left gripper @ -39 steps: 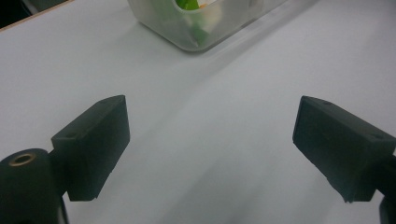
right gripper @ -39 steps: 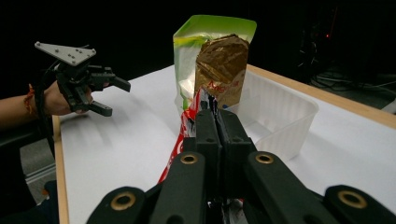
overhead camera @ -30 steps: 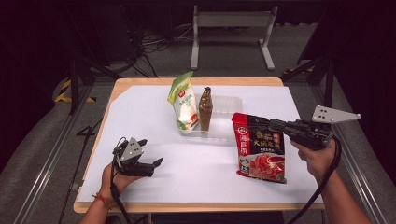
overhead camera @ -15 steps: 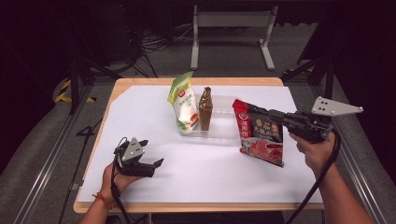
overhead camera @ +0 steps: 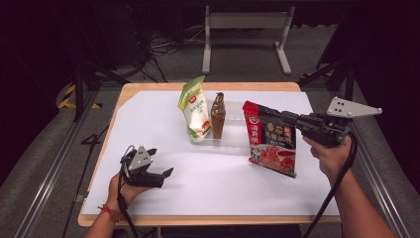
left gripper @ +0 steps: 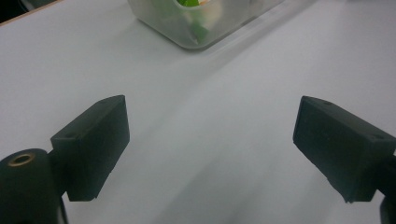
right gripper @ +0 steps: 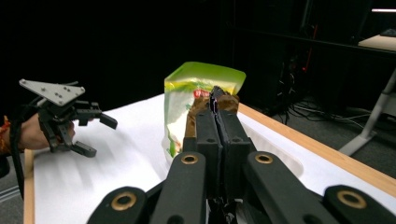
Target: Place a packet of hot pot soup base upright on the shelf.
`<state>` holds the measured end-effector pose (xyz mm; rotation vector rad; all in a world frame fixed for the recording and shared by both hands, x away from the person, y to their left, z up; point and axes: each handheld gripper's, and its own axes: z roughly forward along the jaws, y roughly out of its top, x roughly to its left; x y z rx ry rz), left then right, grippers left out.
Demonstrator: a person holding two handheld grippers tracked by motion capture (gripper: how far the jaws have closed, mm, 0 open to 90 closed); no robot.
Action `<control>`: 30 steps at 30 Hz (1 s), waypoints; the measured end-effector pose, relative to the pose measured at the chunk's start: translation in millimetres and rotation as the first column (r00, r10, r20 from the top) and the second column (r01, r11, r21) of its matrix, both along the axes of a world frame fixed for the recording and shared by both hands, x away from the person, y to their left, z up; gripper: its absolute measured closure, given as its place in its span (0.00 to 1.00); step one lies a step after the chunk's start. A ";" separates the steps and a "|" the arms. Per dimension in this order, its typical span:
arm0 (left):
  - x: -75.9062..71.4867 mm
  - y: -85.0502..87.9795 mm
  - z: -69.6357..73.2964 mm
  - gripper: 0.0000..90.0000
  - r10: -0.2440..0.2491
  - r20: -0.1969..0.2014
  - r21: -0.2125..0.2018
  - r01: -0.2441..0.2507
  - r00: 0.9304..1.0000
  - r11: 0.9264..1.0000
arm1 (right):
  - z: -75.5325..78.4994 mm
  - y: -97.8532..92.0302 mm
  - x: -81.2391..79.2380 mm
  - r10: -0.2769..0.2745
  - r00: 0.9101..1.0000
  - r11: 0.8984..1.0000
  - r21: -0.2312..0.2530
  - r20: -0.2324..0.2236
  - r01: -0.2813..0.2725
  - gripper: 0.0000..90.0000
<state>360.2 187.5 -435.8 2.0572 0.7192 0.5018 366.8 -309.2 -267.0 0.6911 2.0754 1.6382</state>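
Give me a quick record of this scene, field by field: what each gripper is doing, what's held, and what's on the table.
right gripper: jaws shut on the top edge of the red packet
red packet: hangs upright, lower edge at or just above the white sheet; contact cannot be told
left gripper: jaws open, nothing between them, near the front left of the table
clear tray: holds the green-and-white pouch and the brown pouch, both upright
room left in tray: right part, beside the brown pouch

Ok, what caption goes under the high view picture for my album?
Right tongs pinch a red snack bag by its top edge beside the clear tray; left tongs rest open.
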 end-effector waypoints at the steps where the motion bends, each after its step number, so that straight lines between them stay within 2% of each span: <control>1: -0.4 0.0 0.1 0.13 0.002 0.000 -0.004 -0.002 1.000 1.000 | 0.9 1.1 0.3 -0.001 1.000 1.000 0.002 0.005 0.001 0.98; 6: -0.2 0.1 0.0 0.13 0.003 -0.004 -0.006 -0.003 1.000 1.000 | 7.3 9.1 3.5 -0.009 1.000 1.000 -0.008 0.005 0.009 0.98; 10: 0.0 -0.1 0.1 0.13 0.000 -0.002 -0.004 0.000 1.000 1.000 | 11.7 13.5 7.6 -0.017 1.000 1.000 0.005 0.008 0.016 0.98; 30: -0.5 0.3 0.3 0.13 -0.001 -0.004 -0.011 0.001 1.000 1.000 | 30.3 31.8 26.8 -0.067 0.997 0.998 0.011 0.023 0.067 0.98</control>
